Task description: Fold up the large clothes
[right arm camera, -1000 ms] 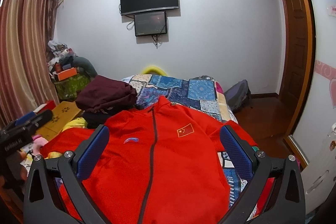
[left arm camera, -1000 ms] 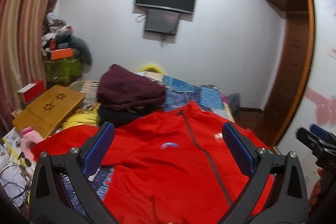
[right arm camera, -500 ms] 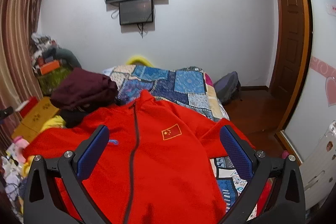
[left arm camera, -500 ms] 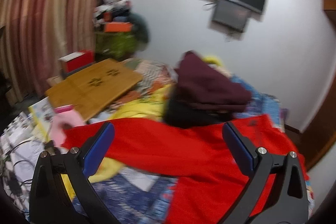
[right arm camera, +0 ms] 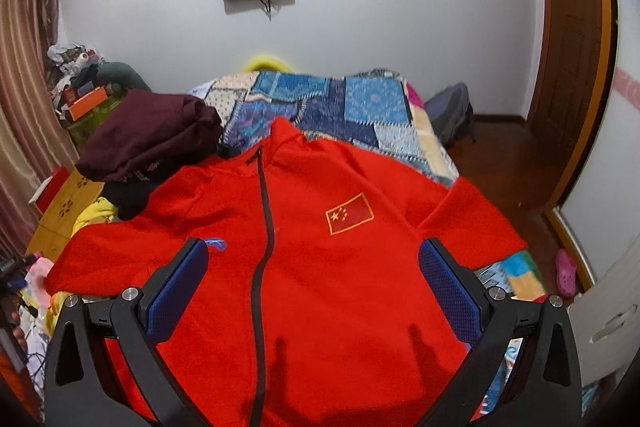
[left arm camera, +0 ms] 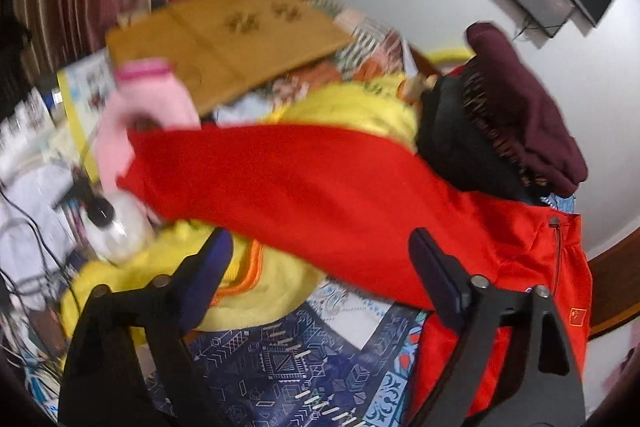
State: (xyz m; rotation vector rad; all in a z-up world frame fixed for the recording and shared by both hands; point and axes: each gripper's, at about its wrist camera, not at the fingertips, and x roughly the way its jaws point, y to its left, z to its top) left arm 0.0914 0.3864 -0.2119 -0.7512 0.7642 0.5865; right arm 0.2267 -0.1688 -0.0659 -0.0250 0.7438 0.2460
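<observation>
Both jaws stand wide with nothing between them; the left gripper (left arm camera: pixel 320 259) has just been closing slightly above the red jacket's (right arm camera: pixel 304 267) sleeve (left arm camera: pixel 280 179). The jacket lies spread on the patchwork bedspread (right arm camera: pixel 360 107), folded maroon clothes (right arm camera: pixel 152 139) at ten o'clock from the right gripper (right arm camera: pixel 312 275).

Left view motion-blurred; both fisheye-warped, evenly lit.

left wrist: rolled, angled down, close over sleeve | right wrist: angled down along bed | shared: red jacket (right arm camera: pixel 304 259), maroon pile (left arm camera: pixel 520 99)
</observation>
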